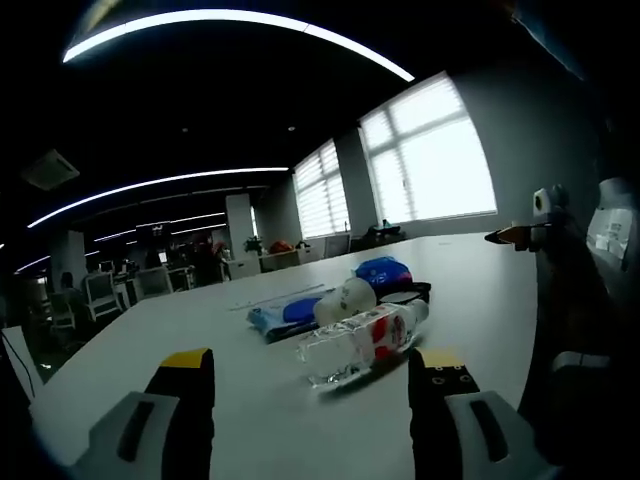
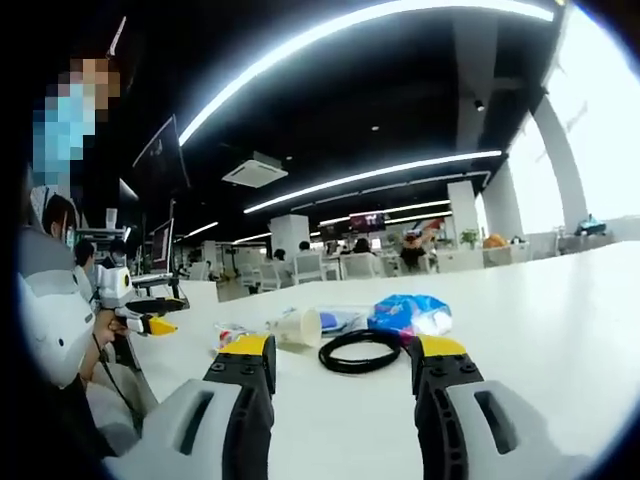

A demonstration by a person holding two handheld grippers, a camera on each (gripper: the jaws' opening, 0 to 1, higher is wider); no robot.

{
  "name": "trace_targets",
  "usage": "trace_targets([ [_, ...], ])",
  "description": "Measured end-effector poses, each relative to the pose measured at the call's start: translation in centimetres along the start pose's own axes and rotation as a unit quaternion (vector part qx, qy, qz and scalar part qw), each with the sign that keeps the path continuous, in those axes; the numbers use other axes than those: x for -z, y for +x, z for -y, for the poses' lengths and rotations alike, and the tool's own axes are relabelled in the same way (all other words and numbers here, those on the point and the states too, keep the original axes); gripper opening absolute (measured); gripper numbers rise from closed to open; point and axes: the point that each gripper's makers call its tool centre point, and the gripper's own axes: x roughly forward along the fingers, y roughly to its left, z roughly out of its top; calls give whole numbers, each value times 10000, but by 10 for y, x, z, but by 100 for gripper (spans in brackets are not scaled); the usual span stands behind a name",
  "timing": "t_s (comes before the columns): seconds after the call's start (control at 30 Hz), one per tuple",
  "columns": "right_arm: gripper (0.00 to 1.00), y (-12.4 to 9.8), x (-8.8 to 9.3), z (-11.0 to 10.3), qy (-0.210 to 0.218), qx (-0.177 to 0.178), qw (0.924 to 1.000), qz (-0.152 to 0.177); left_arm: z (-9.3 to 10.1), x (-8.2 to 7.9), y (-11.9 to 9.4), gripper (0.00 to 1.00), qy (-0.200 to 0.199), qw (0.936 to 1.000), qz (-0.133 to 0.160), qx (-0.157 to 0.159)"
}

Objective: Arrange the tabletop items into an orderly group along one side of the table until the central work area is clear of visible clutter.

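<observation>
Clutter sits bunched mid-table: bottle (image 1: 365, 340), cable (image 2: 360, 351), cup (image 2: 298, 326). Left gripper (image 1: 310, 372) and right gripper (image 2: 342, 357) gape wide, empty, lined up to grab.

A broad, pale white tabletop (image 1: 480, 270) stretches away into a large open-plan office. Long curved strips of white ceiling light (image 1: 240, 25) run across a dark ceiling, and a square ceiling air-conditioning vent (image 2: 256, 171) sits between them. Tall bright windows with white horizontal blinds (image 1: 425, 155) line one wall, set apart by grey wall piers (daylight washes them out almost wholly). A white square column (image 1: 240, 222) stands farther back. Rows of desks with white office chairs (image 1: 100, 295) fill the far floor, where people sit, too small to make out. A dark flat monitor screen (image 2: 160, 160) rises near the table's edge.
</observation>
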Motion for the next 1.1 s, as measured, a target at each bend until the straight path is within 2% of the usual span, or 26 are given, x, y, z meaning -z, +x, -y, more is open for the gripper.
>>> trace_targets([
  [0.17, 56, 8, 2, -6, -68, -140, 9998, -101, 2, 1, 5, 78, 134, 9999, -69, 70],
  [0.47, 55, 17, 8, -14, -103, -313, 9992, -214, 10, 7, 12, 73, 323, 9988, -266, 255],
  [0.63, 55, 22, 11, -18, -88, -403, 9988, -249, 12, -1, 14, 73, 440, 9984, -168, 320],
  [0.83, 54, 28, 15, -22, -121, -501, 9981, -350, 13, 0, 19, 72, 643, 9970, -207, 378],
  [1.0, 53, 31, 16, -26, -109, -581, 9976, -368, 17, 2, 22, 65, 808, 9954, -216, 478],
  [1.1, 52, 33, 17, -27, -148, -614, 9972, -408, 21, -1, 24, 61, 897, 9944, -90, 543],
])
